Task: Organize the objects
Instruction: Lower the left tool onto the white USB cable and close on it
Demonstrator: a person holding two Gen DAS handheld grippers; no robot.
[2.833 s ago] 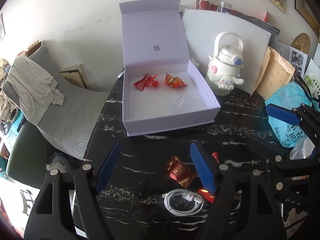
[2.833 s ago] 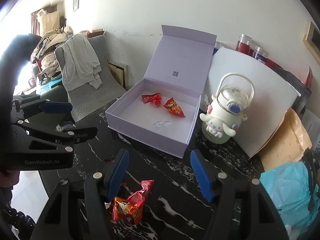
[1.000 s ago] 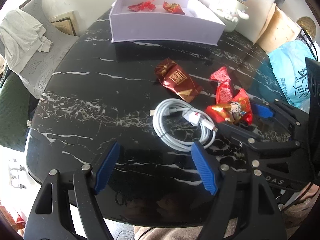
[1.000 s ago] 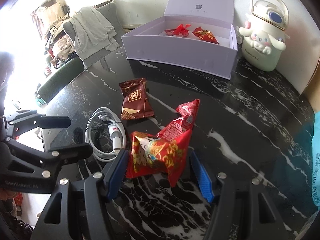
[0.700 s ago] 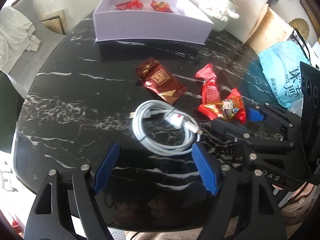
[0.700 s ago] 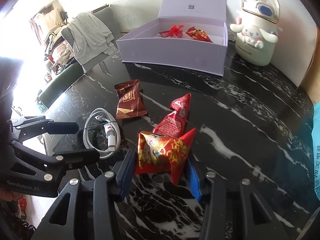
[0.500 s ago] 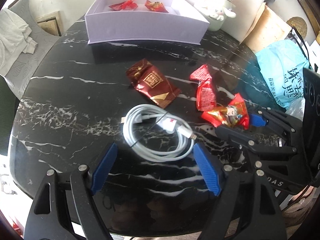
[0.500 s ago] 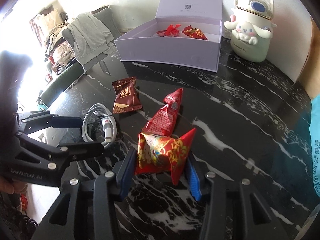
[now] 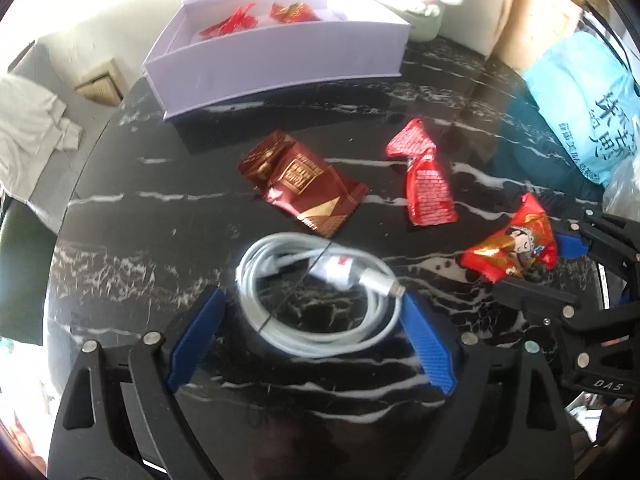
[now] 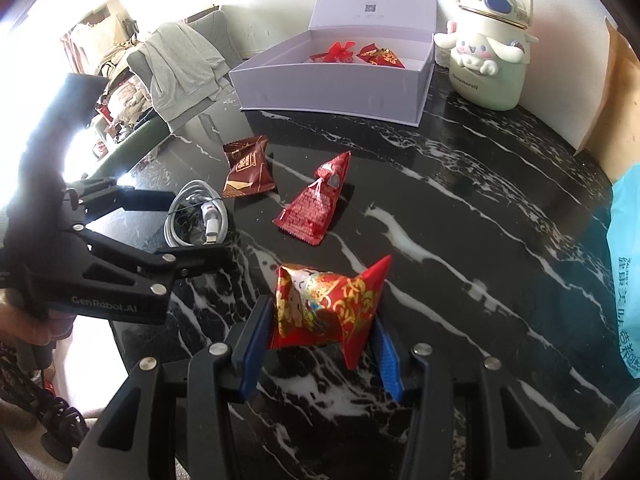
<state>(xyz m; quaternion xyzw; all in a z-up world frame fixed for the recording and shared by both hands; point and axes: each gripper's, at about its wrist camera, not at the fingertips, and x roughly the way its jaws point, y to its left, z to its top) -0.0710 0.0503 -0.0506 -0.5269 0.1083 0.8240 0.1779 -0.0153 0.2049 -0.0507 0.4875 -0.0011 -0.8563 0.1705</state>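
Observation:
My right gripper is shut on a red-and-gold snack packet, held just above the black marble table; the same packet shows in the left wrist view. My left gripper stands open around a coiled white cable lying on the table. A brown snack packet and a plain red packet lie further ahead. The open lilac box at the back holds two red packets.
A white cartoon water bottle stands right of the box. A blue plastic bag and a brown paper bag sit at the right edge. A chair draped with grey cloth stands left of the table.
The right gripper closed on the red-and-gold packet and lifted it slightly. The left gripper moved forward and lower, so its fingers now flank the white cable.

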